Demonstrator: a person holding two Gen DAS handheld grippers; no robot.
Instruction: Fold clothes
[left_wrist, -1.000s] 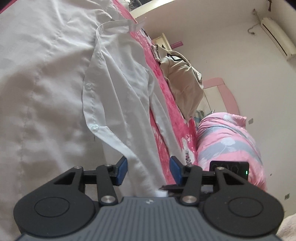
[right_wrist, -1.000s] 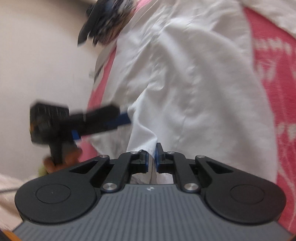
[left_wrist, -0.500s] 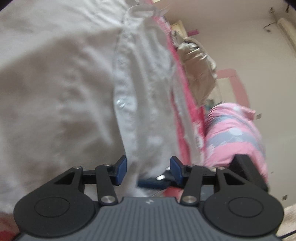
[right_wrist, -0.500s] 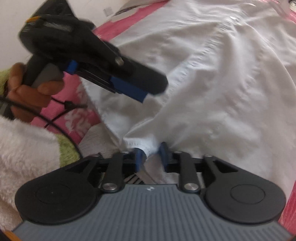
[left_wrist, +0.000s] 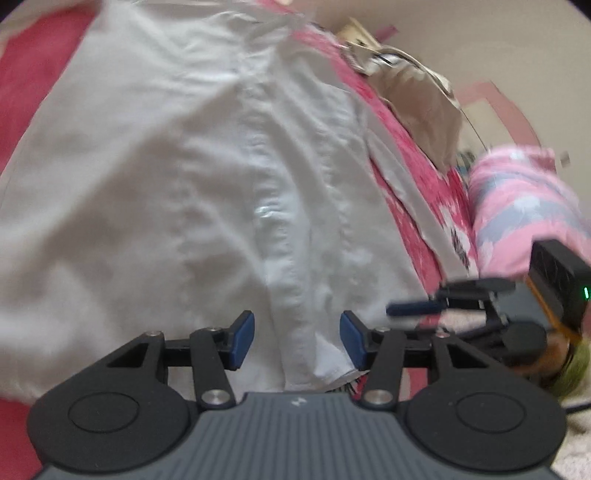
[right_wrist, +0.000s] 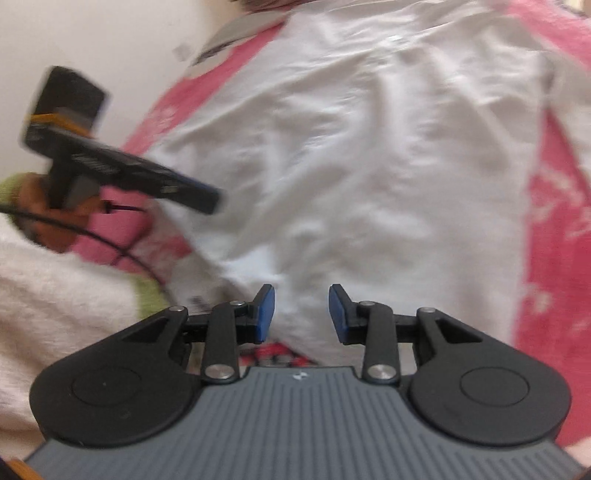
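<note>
Released since the earlier frames, the shirt's (right_wrist: 362, 155) hem corner no longer sits pinched in the right gripper (right_wrist: 301, 310); its blue fingers (right_wrist: 266, 314), pressed together on the cloth a second ago, now stand apart with a clear gap, and no pad touches fabric. White cloth lies under that gap. Both views have swung, so the shirt now runs up the picture rather than slantwise.

Left gripper (left_wrist: 297, 341): fingers (left_wrist: 242, 339) spread about half-way, much as before, hovering over the button placket near the hem; nothing is pinched. The hem corner lies just beside the right-hand pad.

Shirt: white, buttoned, spread flat on the bed (left_wrist: 413, 166), whose cover is pink-red with pale flowers. Its hem is toward both grippers, its collar at the far end.

In the left view the right gripper (left_wrist: 465, 299) shows at the right edge, beside the hem. In the right view the left gripper (right_wrist: 140, 177) is at the left, held in a hand (right_wrist: 51, 218) with a fluffy white sleeve (right_wrist: 55, 291).

Beyond the shirt: a beige garment (left_wrist: 421, 103) on the bed and a rolled pink quilt (left_wrist: 517, 206). Both views are motion-blurred.
</note>
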